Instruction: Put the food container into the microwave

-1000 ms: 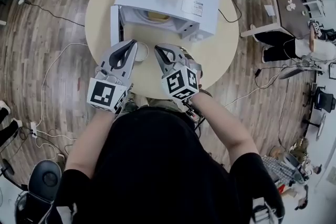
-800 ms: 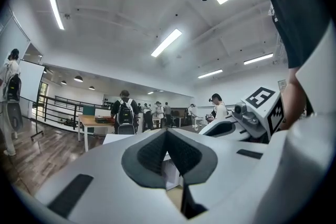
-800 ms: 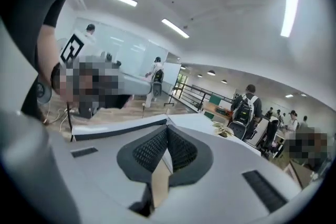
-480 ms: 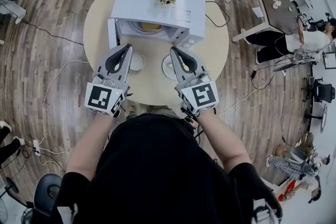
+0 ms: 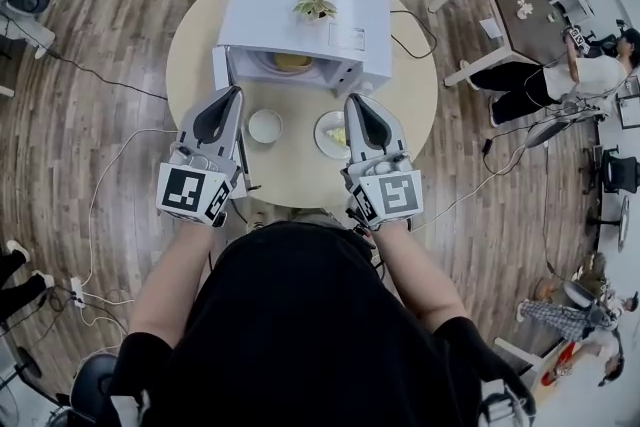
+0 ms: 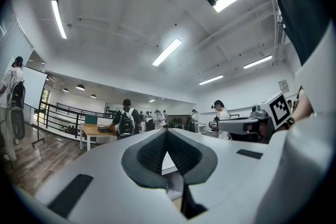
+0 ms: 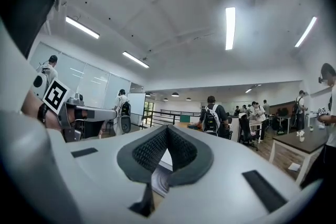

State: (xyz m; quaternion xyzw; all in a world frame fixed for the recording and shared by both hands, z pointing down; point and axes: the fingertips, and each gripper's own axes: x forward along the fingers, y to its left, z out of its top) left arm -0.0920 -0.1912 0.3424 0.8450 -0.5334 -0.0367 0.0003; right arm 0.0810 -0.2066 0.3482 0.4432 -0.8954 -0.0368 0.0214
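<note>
Both grippers, left [image 5: 232,95] and right [image 5: 354,102], are closed on nothing; the shallow food container [image 5: 329,134], lying just beside the right one's tips, is judged light, stiff and best pinched at its rim.

Plain black short-sleeved top [image 5: 290,325]

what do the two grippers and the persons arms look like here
Both the left gripper and the right gripper have light grey tapered bodies, with black ribbed pads lining the jaws. Each carries a white cube printed with black square markers. The person wears a black short-sleeved top.
</note>
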